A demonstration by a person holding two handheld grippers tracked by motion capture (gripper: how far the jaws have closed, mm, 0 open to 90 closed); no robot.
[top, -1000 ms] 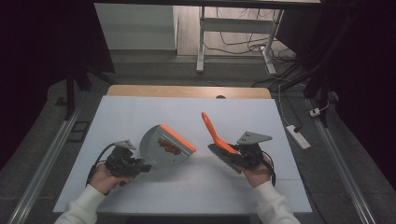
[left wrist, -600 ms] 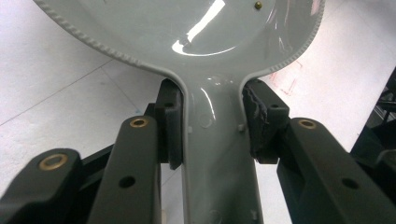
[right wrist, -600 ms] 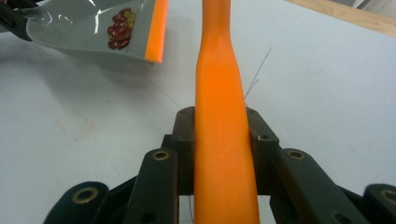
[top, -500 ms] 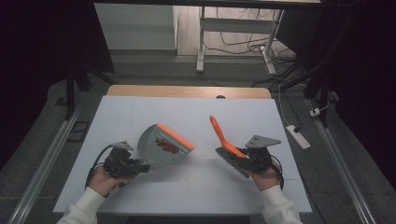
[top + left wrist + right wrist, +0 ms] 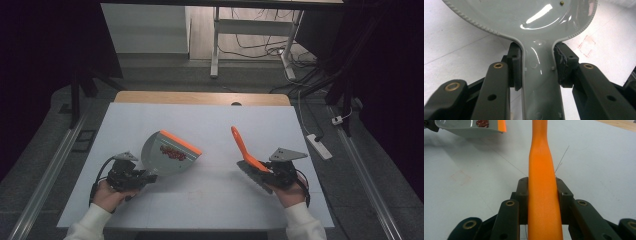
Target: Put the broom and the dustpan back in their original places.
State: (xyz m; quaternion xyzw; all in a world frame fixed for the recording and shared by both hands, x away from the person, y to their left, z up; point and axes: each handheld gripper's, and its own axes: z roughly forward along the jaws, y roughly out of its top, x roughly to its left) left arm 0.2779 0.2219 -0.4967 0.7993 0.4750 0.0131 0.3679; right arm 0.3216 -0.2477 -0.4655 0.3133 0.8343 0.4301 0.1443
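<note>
A grey dustpan [image 5: 167,152] with an orange lip is held tilted above the white table, its lip toward the right. Small dark red bits [image 5: 172,152] lie inside it. My left gripper [image 5: 145,176] is shut on the dustpan's grey handle [image 5: 540,82], one pad on each side. My right gripper [image 5: 262,172] is shut on an orange-handled brush [image 5: 242,147]. The handle [image 5: 542,187] rises up and away between the jaws, and the dark bristles [image 5: 252,175] sit low by the hand. The dustpan's corner [image 5: 474,126] lies at the top left of the right gripper view.
The white table top [image 5: 210,125] has a wooden strip [image 5: 200,97] along its far edge. A white power strip [image 5: 317,146] lies on the floor to the right. Metal rails [image 5: 45,172] run along both sides, and a table frame [image 5: 215,45] stands behind.
My right gripper has drifted to the right with the brush, away from the dustpan. The left gripper and dustpan have stayed in place.
</note>
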